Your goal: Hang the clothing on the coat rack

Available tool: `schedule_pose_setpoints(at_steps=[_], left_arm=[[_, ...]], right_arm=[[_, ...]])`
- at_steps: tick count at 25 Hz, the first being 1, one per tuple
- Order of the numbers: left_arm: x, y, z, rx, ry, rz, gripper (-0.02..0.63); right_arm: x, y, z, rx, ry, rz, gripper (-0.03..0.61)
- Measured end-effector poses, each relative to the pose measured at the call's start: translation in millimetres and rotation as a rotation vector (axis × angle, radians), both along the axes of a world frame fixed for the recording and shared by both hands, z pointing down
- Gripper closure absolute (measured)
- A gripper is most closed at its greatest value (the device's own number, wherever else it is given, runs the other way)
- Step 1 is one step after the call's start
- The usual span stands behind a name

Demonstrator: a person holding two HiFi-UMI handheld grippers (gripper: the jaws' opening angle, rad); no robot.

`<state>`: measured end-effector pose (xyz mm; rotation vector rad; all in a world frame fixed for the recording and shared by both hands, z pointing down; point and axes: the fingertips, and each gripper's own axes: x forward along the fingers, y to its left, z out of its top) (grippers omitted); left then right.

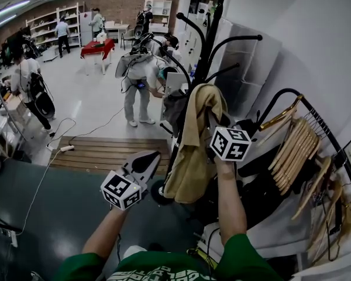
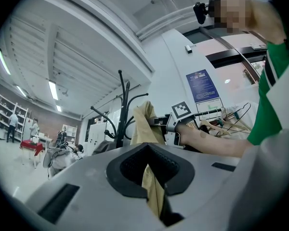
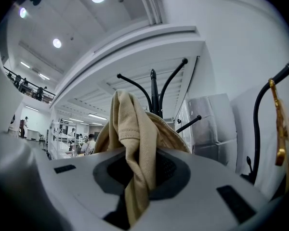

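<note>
Right gripper (image 1: 220, 134) raised high, left gripper (image 1: 143, 164) lower, both jaws pinching the tan garment (image 1: 193, 157).

The tan garment (image 1: 194, 148) hangs against the black coat rack (image 1: 207, 45), just off the right end of the slatted wooden platform (image 1: 99, 152) on the floor; the right gripper (image 1: 217, 126) is raised against the garment's upper fold, its marker cube facing the camera; the left gripper (image 1: 151, 157) sits lower, over the platform's near right corner, its tip close to the garment's lower edge; how either pair of jaws stands cannot be told from here; wooden hangers (image 1: 298, 151) crowd a black rail further right; a white power strip (image 1: 66, 148) lies at the platform's left edge; beyond its far edge a person (image 1: 137, 81) bends forward.
</note>
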<state>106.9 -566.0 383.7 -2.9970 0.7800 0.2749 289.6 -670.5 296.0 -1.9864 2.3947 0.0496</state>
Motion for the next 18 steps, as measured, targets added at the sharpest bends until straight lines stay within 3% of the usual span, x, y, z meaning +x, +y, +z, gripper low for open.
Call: schedule_pose_setpoints(at_steps=[12,18], left_arm=[[-3,4,6,-0.009,0.000,-0.002,0.611],[-6,5,6,-0.009,-0.002,-0.005,0.611]], right_arm=[[-9,15,8,0.026,-0.009,-0.025,0.514],[-12,28,10,0.031,-0.016,-0.041,0.479]])
